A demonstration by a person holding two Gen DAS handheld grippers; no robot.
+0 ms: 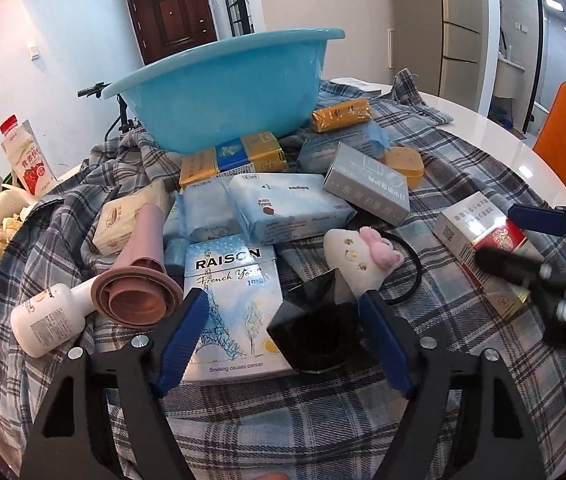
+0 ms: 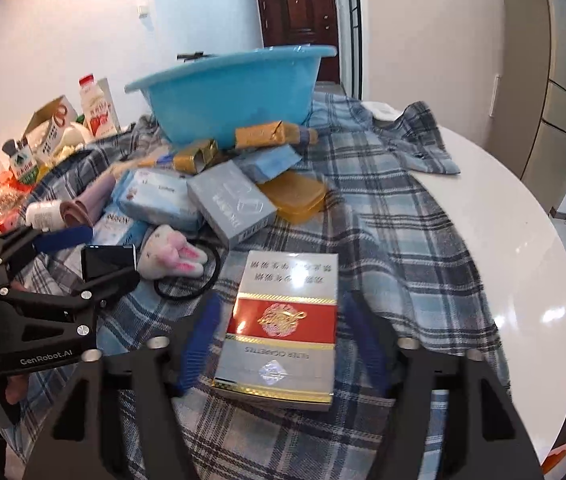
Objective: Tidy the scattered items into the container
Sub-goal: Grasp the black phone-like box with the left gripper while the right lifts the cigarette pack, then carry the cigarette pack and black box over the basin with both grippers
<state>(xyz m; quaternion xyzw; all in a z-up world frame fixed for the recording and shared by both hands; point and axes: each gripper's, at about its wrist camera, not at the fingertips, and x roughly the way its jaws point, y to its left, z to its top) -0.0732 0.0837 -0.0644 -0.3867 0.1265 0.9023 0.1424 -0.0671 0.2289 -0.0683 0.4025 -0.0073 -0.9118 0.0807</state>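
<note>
The white table point(image 2: 523, 280) has loads of bare room off to the right, past the plaid cloth point(image 2: 383, 220); the clutter is all packed in front of the blue basin point(image 1: 227, 92), which sits tilted at the far side. The left gripper point(image 1: 283, 320) is spread around a black box point(image 1: 315, 332) and the pads aren't clearly pressing it. The right gripper point(image 2: 279, 344) straddles the red-and-silver carton point(image 2: 283, 328) with gaps on both sides. The black box's lower edge is hidden by the jaws. Only the left wrist view shows the RAISON pack point(image 1: 231, 300) properly.
</note>
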